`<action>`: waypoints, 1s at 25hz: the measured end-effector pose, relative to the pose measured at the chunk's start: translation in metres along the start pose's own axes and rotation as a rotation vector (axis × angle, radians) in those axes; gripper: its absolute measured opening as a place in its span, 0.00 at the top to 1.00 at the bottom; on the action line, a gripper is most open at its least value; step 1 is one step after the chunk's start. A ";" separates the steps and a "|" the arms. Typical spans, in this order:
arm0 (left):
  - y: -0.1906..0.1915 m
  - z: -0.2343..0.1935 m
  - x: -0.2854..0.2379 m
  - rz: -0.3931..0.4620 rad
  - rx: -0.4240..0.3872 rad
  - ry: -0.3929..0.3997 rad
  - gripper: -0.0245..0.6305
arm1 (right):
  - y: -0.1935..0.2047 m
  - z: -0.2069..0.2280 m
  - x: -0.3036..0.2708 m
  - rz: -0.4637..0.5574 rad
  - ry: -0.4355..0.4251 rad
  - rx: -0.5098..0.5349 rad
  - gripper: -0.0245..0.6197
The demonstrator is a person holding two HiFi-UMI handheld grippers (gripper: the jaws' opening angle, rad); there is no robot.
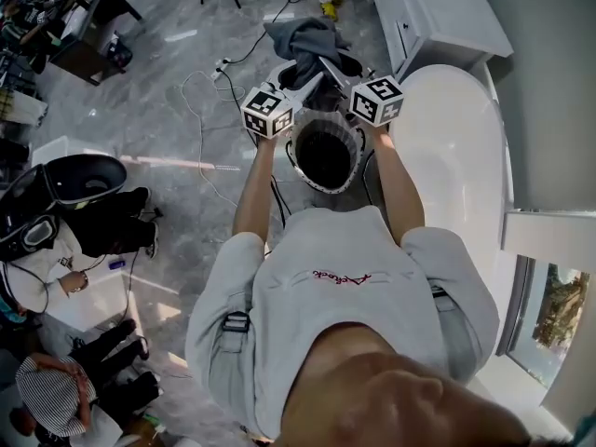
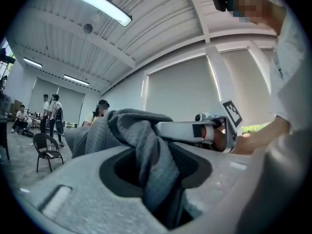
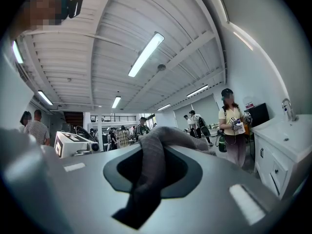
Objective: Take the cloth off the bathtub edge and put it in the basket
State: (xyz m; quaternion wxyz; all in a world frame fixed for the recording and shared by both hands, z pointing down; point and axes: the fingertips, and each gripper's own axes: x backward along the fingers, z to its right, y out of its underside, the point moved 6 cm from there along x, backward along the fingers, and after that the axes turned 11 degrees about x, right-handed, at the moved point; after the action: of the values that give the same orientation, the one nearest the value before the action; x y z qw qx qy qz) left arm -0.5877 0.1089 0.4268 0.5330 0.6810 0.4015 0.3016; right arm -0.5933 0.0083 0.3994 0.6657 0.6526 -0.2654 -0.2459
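Note:
A dark grey cloth (image 1: 303, 40) hangs in the air between both grippers, beyond a round white mesh basket (image 1: 324, 152) that stands on the floor beside the white bathtub (image 1: 456, 147). My left gripper (image 1: 296, 74) is shut on the cloth, which bunches through its jaws in the left gripper view, cloth (image 2: 146, 150). My right gripper (image 1: 333, 68) is shut on it too, with a twisted strand of cloth (image 3: 146, 174) running through its jaws. The two grippers sit close together and point level. The basket looks dark inside, and its contents are hidden.
A white vanity with a sink (image 1: 438, 12) stands past the tub's far end. Cables (image 1: 200, 91) trail over the grey floor at the left. Several people (image 1: 56, 250) sit or stand at the left, and others (image 3: 231, 126) walk in the room.

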 end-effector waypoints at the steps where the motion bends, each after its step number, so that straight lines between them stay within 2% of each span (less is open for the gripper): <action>1: -0.002 -0.009 -0.001 -0.002 0.003 0.004 0.71 | 0.001 0.003 -0.009 -0.001 0.004 -0.001 0.84; 10: 0.003 -0.063 -0.006 -0.039 0.048 0.024 0.71 | 0.021 0.018 -0.056 -0.032 0.031 -0.040 0.84; 17: 0.027 -0.043 -0.022 -0.049 0.069 -0.001 0.71 | 0.041 0.031 -0.029 -0.041 -0.003 -0.073 0.84; 25: 0.051 -0.047 -0.028 -0.063 0.131 -0.067 0.71 | 0.066 0.041 -0.032 -0.098 -0.072 -0.114 0.84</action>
State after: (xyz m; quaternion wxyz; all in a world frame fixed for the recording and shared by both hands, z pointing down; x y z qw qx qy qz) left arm -0.6294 0.1020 0.4886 0.5096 0.7110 0.4238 0.2348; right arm -0.6453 0.0015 0.4643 0.6789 0.6167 -0.2426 -0.3161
